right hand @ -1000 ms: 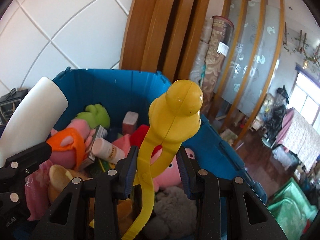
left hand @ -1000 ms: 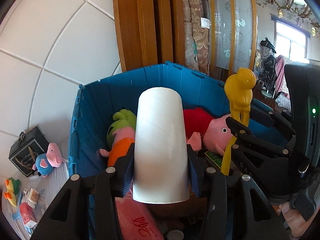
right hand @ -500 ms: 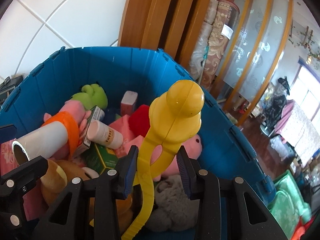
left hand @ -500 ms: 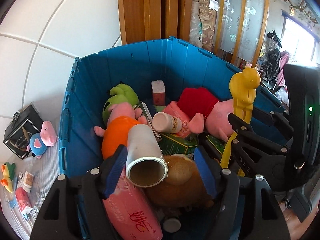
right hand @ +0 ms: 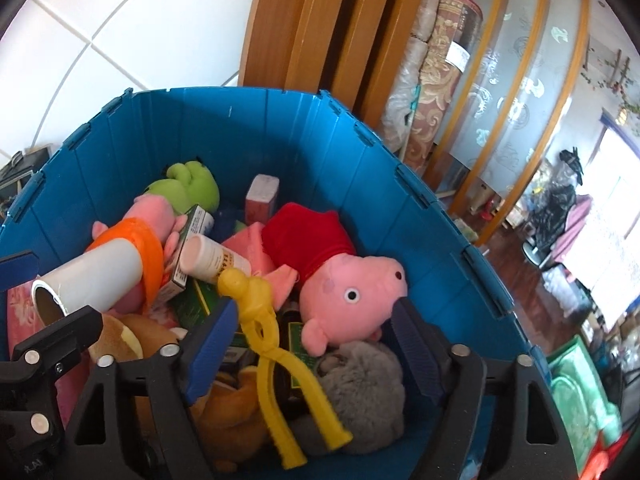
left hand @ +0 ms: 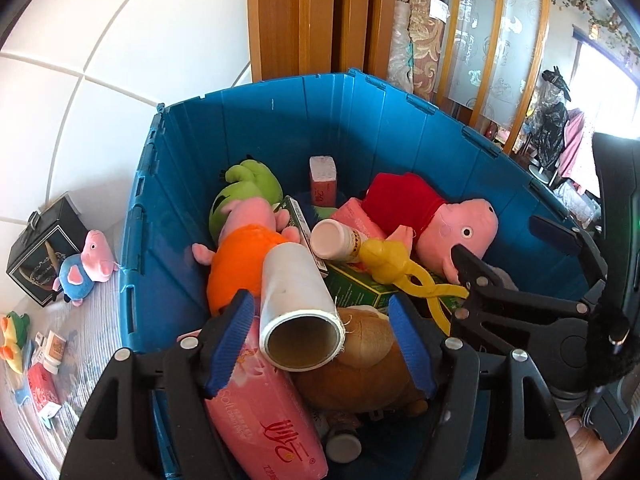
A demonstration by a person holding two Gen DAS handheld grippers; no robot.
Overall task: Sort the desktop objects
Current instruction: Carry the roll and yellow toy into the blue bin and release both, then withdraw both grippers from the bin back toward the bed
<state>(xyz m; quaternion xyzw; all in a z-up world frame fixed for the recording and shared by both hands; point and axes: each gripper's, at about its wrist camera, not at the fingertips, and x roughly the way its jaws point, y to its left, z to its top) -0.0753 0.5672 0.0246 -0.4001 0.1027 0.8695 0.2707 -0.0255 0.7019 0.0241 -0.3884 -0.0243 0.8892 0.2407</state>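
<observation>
A white paper roll point(left hand: 292, 284) lies on its side on the toys inside the blue bin point(left hand: 280, 128). My left gripper point(left hand: 320, 300) stands open around it, and neither pad touches the roll. Yellow toy tongs point(right hand: 256, 300) lie loose on the pile between the fingers of my right gripper point(right hand: 314, 308). Its jaws are opening and its pads are clear of the tongs. The left wrist view shows the tongs point(left hand: 390, 260) beside a white bottle point(left hand: 332, 238), with the right gripper point(left hand: 498, 240) just to their right. The roll point(right hand: 96, 276) and the bin point(right hand: 200, 120) also show in the right wrist view.
The bin holds a red-dressed pig plush point(left hand: 452, 220), an orange-dressed pig plush point(left hand: 244, 256), a green plush point(left hand: 252, 184), a pink tissue pack point(left hand: 260, 412), a brown plush point(left hand: 368, 360) and a grey plush point(right hand: 360, 384). Left of the bin lie a black box point(left hand: 40, 248), a small pig plush point(left hand: 84, 268) and small boxes point(left hand: 44, 380).
My left gripper opened and the white roll tipped over onto the toys. My right gripper then opened and the yellow tongs dropped onto the pile. Both views tilted down.
</observation>
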